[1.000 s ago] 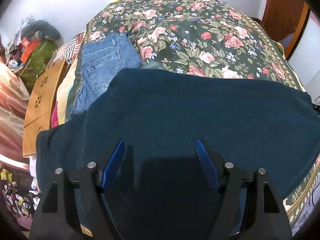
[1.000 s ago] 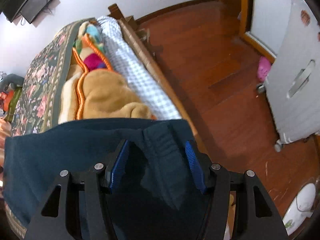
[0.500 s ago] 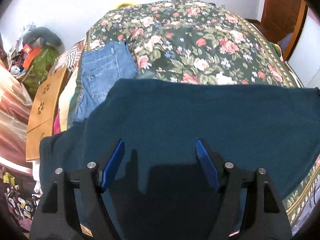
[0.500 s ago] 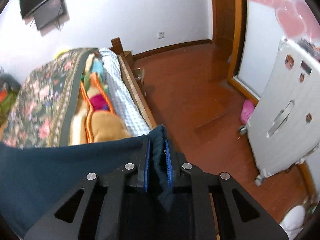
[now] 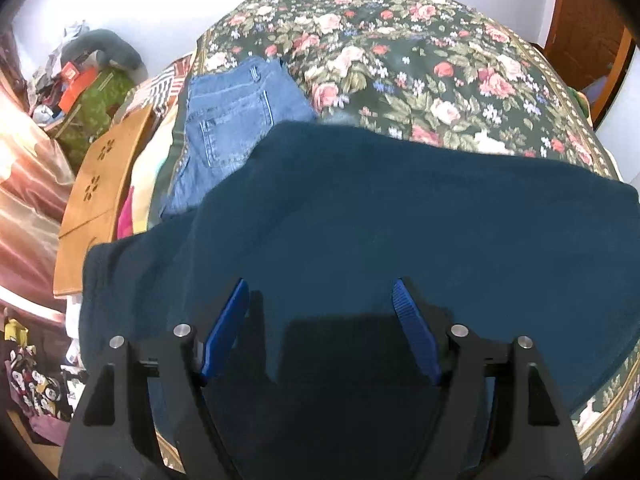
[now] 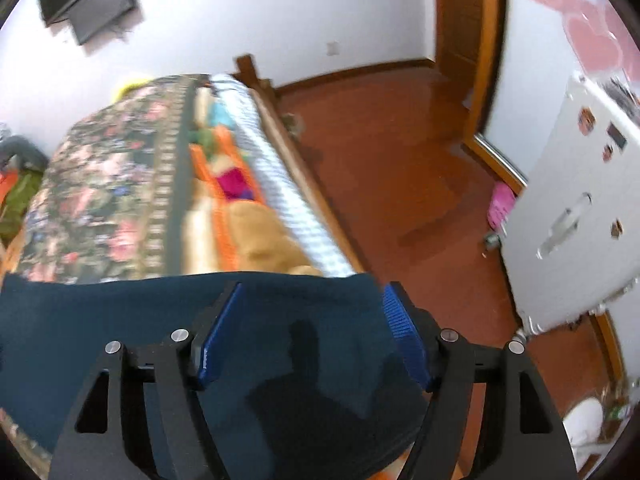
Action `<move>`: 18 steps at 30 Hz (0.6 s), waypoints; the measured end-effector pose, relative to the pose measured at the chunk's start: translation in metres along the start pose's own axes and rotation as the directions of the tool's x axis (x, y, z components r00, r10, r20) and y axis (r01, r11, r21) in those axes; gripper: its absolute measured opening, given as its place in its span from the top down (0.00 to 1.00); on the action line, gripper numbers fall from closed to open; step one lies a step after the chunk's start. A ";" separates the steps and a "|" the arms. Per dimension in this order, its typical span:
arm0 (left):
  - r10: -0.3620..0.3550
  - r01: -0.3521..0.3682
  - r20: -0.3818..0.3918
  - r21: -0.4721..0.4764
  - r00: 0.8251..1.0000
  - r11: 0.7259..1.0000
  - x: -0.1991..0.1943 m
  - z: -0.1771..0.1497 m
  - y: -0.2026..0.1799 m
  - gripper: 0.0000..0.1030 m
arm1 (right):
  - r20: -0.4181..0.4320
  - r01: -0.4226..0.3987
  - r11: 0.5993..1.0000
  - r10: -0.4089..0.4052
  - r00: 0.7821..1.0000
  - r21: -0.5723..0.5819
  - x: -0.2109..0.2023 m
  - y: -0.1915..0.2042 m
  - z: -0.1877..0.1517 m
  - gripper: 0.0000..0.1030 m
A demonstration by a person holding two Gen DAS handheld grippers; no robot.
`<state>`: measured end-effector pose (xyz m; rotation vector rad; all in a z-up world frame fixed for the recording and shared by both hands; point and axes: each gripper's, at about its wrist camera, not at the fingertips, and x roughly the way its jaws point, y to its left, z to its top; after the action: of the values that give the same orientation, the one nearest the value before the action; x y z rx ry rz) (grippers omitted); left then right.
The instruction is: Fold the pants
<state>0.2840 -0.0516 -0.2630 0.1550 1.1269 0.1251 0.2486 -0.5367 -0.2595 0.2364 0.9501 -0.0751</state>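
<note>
Fingers [image 5: 224, 328] of both grippers spread above dark pants [image 5: 400, 216].

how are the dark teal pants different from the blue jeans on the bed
The dark teal pants are plain, deep teal soft-looking fabric; the blue jeans are lighter, faded denim with visible stitching and a back pocket. The teal pants lie nearest, under both open tongs, and cover a wide stretch; the jeans lie farther back at the bed's left edge, showing much less area. The teal pants overlap the jeans' near end. Both rest on the floral bedspread.
</note>
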 end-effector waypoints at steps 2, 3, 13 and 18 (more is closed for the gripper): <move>0.005 -0.005 0.013 -0.003 1.000 1.000 -0.001 -0.004 0.001 0.19 | -0.015 -0.055 0.998 0.054 0.998 -0.021 -0.005 0.018 -0.007 0.34; 0.008 -0.008 0.018 0.001 1.000 1.000 -0.002 -0.007 0.001 0.18 | -0.032 -0.084 0.996 0.083 0.996 -0.038 -0.005 0.028 -0.013 0.34; -0.032 0.029 0.032 0.064 0.999 0.997 -0.018 -0.034 0.008 0.11 | -0.111 -0.127 0.992 0.127 0.986 0.009 -0.012 0.035 -0.082 0.32; -0.038 0.034 0.060 0.065 0.997 0.997 -0.027 -0.050 0.014 0.10 | -0.108 -0.084 0.996 0.085 0.990 0.018 -0.039 0.034 -0.094 0.26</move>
<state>0.2269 -0.0402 -0.2571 0.1938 1.0728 0.0519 0.1570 -0.4838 -0.2747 0.2955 1.0473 0.0091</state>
